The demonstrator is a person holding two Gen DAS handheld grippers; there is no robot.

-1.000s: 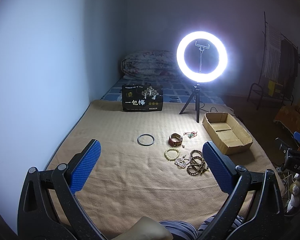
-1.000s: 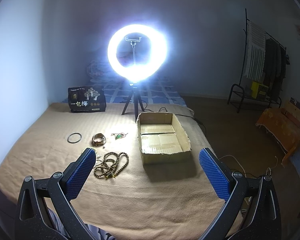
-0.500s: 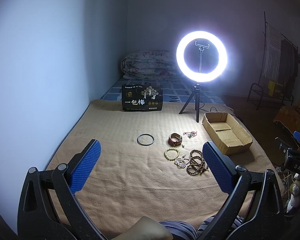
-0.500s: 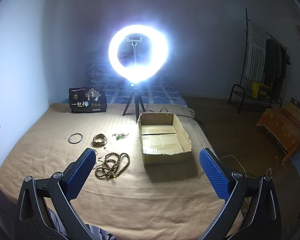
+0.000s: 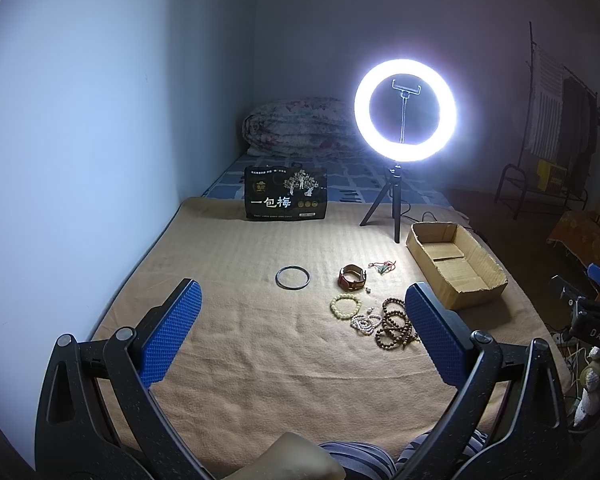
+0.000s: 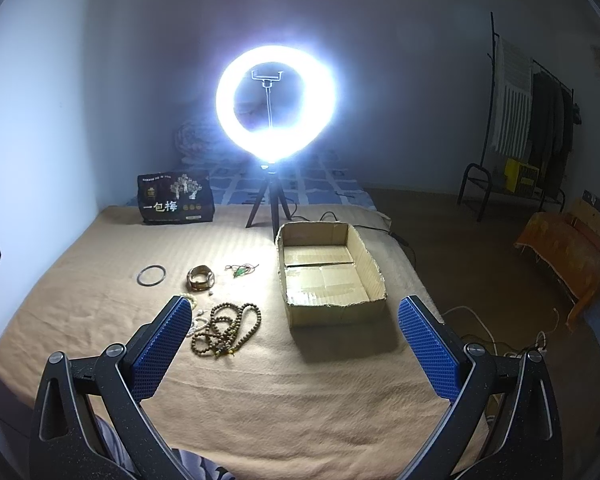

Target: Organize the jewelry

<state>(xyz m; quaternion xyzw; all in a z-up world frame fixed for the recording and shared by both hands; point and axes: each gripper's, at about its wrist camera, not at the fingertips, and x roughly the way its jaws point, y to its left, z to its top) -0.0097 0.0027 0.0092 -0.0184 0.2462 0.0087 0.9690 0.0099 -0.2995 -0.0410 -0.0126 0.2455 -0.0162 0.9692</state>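
Left gripper fingers wide apart, right gripper also spread, both empty, wooden beads at ten o'clock of right gripper, cardboard box at twelve

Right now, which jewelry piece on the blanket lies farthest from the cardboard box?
The thin dark bangle, a plain unbeaded hoop lying alone, left of the leather-strap watch; the beaded pieces cluster nearer the cardboard box.

Dim room, glaring ring light blooming, fisheye-bent edges, far corners perhaps soft
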